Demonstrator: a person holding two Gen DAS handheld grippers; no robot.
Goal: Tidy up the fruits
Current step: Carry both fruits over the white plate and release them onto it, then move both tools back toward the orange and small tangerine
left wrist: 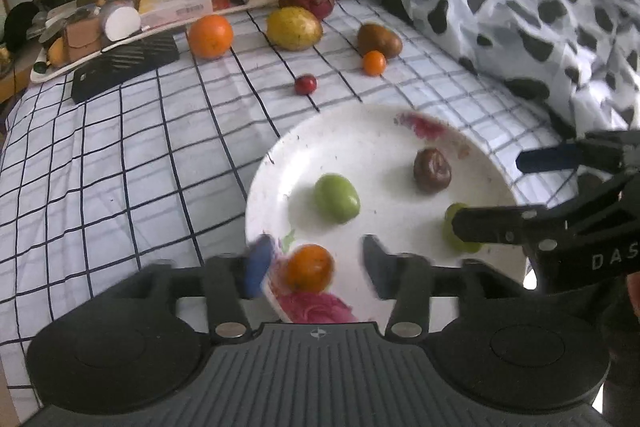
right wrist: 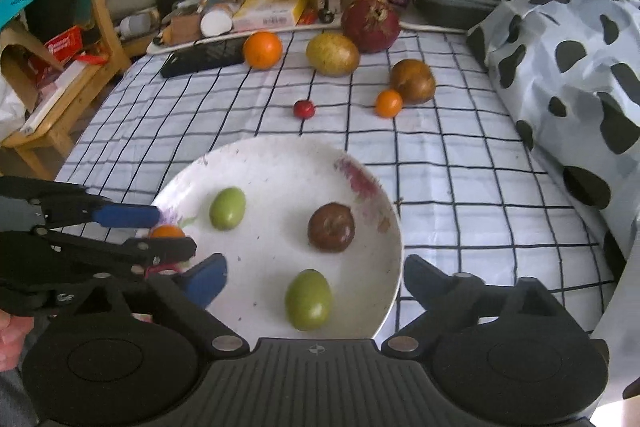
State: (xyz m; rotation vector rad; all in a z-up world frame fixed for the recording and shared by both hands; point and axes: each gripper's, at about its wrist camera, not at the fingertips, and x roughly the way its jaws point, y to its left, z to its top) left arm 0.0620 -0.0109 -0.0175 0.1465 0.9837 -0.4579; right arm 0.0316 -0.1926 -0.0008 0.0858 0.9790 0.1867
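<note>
A cluttered room, with a checked cloth (right wrist: 440,187) spread over the surface and a white plate (right wrist: 280,163) near its front edge. The left gripper (left wrist: 316,263) stands partly open over the plate's near-left rim, a small orange fruit (left wrist: 310,267) lying free between its jaws, no pad pressing it. The right gripper (right wrist: 316,275) gapes wide, straddling a green fruit (right wrist: 308,301) at the plate's near rim without touching it. Further in lie another green fruit (right wrist: 227,207) and a dark brown fruit (right wrist: 331,227). Beyond the plate, toward the cloth's far edge, sit a small red fruit (right wrist: 304,109), a small orange one (right wrist: 388,103), a brown fruit (right wrist: 413,81), a yellow fruit (right wrist: 332,54), an orange (right wrist: 262,50) and a dark red fruit (right wrist: 370,25)
</note>
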